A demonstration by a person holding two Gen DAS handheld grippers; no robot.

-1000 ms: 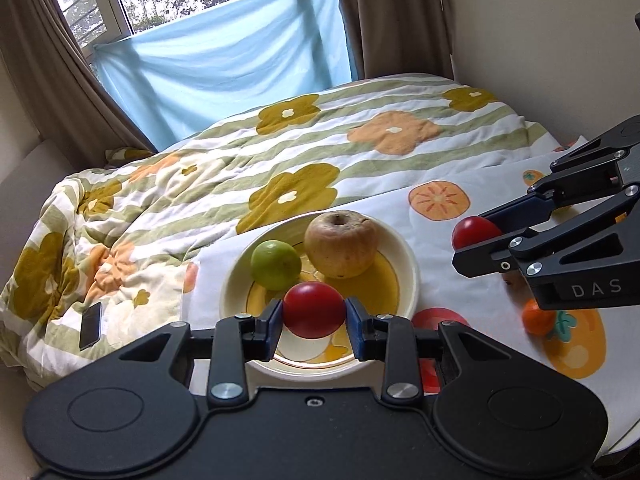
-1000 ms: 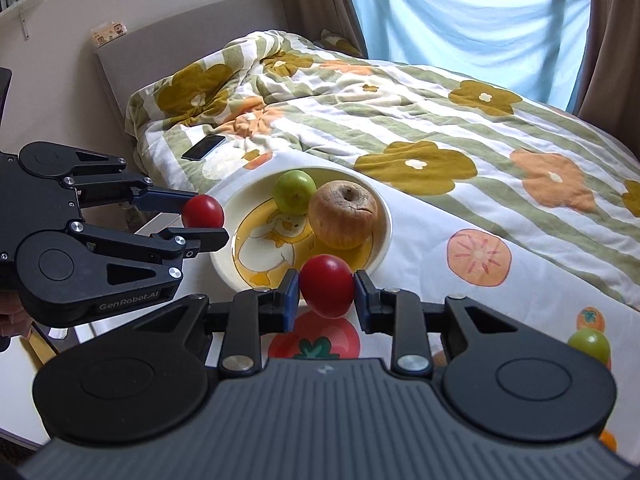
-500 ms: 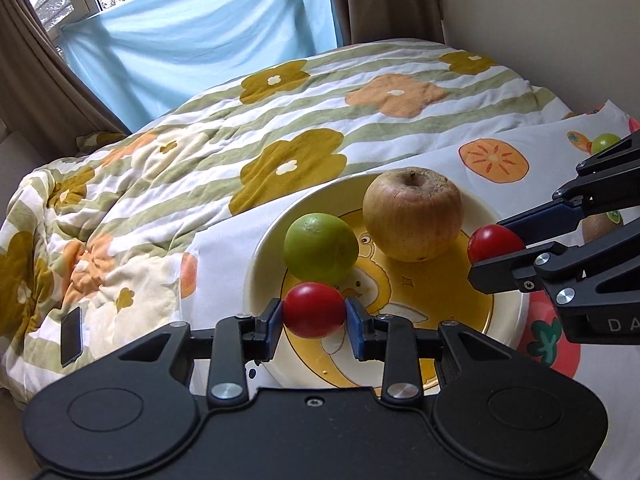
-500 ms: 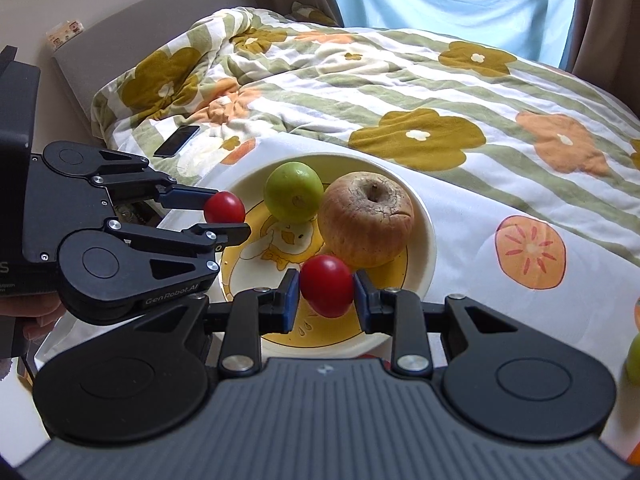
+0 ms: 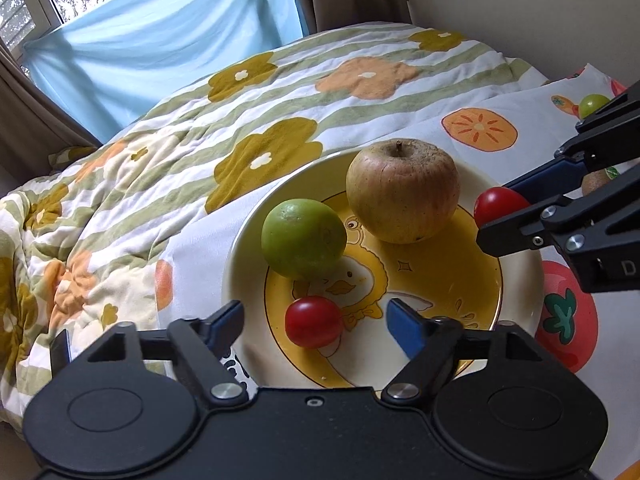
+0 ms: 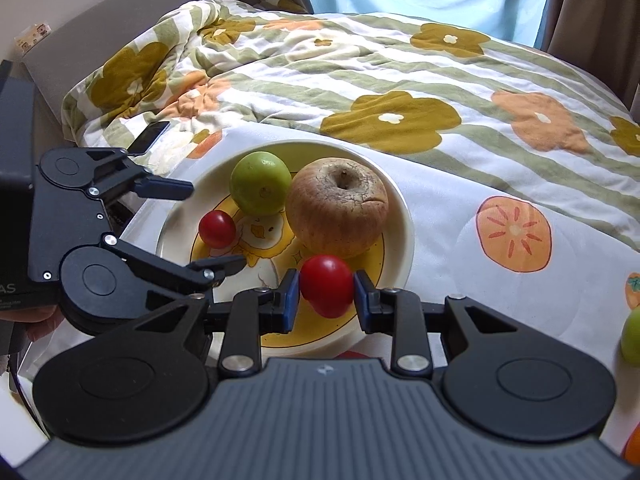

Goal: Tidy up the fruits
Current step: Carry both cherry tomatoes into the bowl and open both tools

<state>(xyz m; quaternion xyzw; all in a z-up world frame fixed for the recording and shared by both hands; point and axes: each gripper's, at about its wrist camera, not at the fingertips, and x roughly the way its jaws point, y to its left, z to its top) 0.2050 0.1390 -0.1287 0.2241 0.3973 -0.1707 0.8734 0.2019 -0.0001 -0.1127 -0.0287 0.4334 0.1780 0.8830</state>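
Observation:
A yellow-and-white plate (image 5: 516, 256) (image 6: 402, 216) holds a brown apple (image 5: 402, 190) (image 6: 338, 204) and a green fruit (image 5: 304, 238) (image 6: 260, 182). A small red tomato (image 5: 313, 322) (image 6: 217, 229) lies on the plate between the jaws of my left gripper (image 5: 316, 324) (image 6: 200, 232), which are opening and stand clear of it. My right gripper (image 6: 326, 294) (image 5: 508, 216) is shut on a second red tomato (image 6: 327, 285) (image 5: 500, 207), held just above the plate's near rim beside the apple.
The plate sits on a fruit-print cloth (image 6: 460, 216) over a flowered quilt (image 5: 160, 168). A phone (image 6: 150, 136) lies on the quilt at the left. A green fruit (image 6: 632, 340) (image 5: 594, 104) and an orange one (image 6: 634, 446) rest on the cloth at the right.
My left gripper's jaws have opened and let go of its tomato, which now lies on the plate. Both grippers came in closer over the plate; the right one still grips its tomato.

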